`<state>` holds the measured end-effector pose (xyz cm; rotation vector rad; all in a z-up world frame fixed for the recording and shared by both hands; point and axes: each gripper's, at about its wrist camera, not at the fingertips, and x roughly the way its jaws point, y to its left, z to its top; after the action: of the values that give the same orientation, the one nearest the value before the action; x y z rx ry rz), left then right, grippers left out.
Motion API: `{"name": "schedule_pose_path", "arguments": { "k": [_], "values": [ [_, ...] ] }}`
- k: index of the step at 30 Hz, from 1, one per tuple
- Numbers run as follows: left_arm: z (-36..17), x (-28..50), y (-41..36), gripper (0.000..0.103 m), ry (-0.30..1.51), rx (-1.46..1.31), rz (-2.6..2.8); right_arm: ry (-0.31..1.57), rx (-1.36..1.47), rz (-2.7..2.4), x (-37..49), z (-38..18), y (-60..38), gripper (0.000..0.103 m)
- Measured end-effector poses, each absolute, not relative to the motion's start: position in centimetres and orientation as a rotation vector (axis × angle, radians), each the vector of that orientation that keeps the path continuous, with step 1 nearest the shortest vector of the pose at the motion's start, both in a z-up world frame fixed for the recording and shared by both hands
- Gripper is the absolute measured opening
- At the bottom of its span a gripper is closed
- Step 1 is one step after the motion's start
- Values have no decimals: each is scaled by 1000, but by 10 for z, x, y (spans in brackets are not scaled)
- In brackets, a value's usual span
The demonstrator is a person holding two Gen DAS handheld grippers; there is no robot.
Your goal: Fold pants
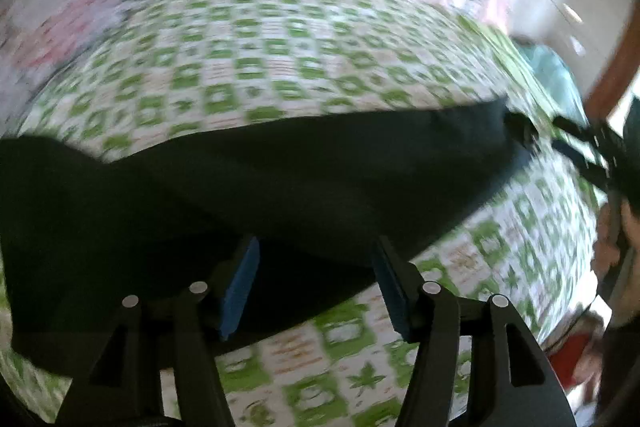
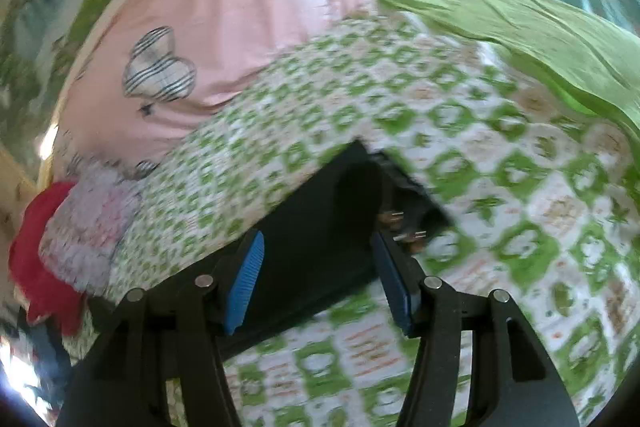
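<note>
On the bed, over a green-and-white patterned sheet (image 1: 280,67), the black pants (image 1: 240,179) are laid out as a long dark band, with a pink heart-print cover (image 2: 240,7) beyond and a plain green cloth (image 2: 520,27) to one side. Both tools are seen with their blue pads apart: the left gripper (image 1: 316,287) is held above the near edge of the pants with nothing clamped, and the right gripper (image 2: 320,275) is held above one end of the pants (image 2: 320,219), where small metal fastenings can be made out, again with nothing pinched. A fold appears to have been laid down and let go, so the step in hand is judged to be the release between folds. For the next move, a fresh hold on an end or edge of the fabric is called for, both layers being caught together, before it is carried across the rest
</note>
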<state>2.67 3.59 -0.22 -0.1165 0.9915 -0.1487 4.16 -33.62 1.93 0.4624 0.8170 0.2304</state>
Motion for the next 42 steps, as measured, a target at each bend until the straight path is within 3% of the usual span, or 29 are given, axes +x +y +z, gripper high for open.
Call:
{"name": "schedule_pose_path", "arguments": {
  "k": [18,30,42],
  "values": [
    [15,37,166,67,1021,-407,258,839,74,795,1,14,-159,58],
    [2,80,207,68,1099,-538,465,853,-224,1167,-29,-10,-22,58],
    [-32,103,221,69,1171,-536,505,890,-387,1173,10,-42,28,49]
  ]
}}
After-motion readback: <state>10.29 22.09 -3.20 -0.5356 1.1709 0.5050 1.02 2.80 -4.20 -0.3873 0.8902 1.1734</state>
